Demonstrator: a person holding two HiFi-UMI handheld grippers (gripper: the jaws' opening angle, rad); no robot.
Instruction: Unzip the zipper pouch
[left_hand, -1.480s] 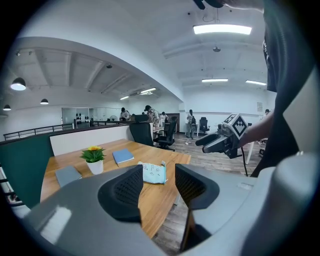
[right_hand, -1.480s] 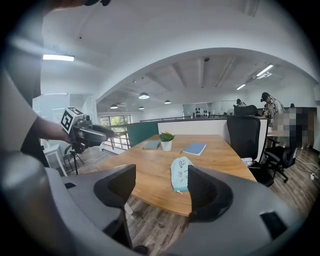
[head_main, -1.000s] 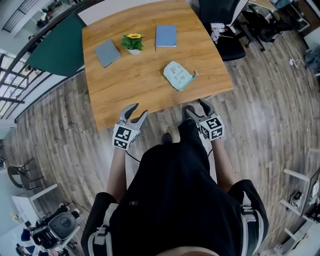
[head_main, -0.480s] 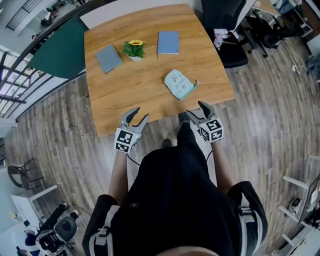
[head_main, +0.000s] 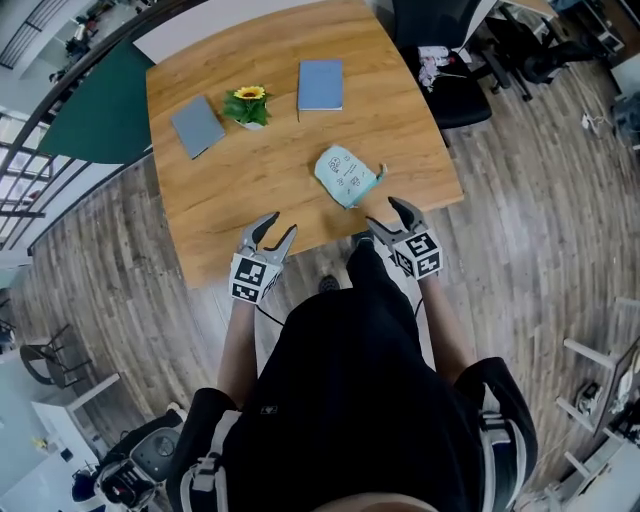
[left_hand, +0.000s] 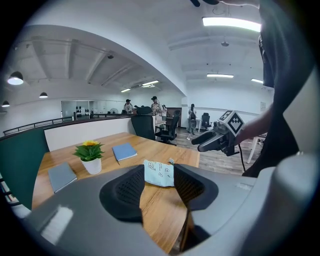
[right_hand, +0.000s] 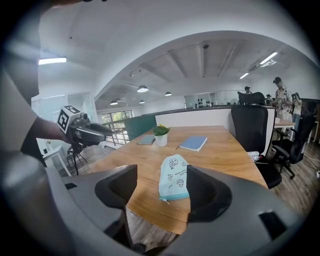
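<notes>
Surface: wooden table on plank flooring in an open office.
Pouch place: the zipper pouch lies flat near the table's near right corner, just inside the near edge.
Change: both grippers have come forward to the table's near edge. A second ago they hung back from it, over the floor.
Meaning: this looks like the approach only. Nothing is touched and the unzipping is not begun.
Pouch look: pale teal soft fabric with small printed drawings. A darker zip band runs along the end facing the table's near edge. The zip appears fully closed, its small pull at one corner of that end.
Right gripper: the right gripper is at the table's near edge, close to the pouch but apart from it. Its jaws stand wide with nothing between the pads.
Left gripper: the left gripper is at the same edge, further left. Its jaws have eased slightly closer yet remain apart and empty.
Far side of table: potted plant, with a blue notebook and a grey notebook to either side.
</notes>
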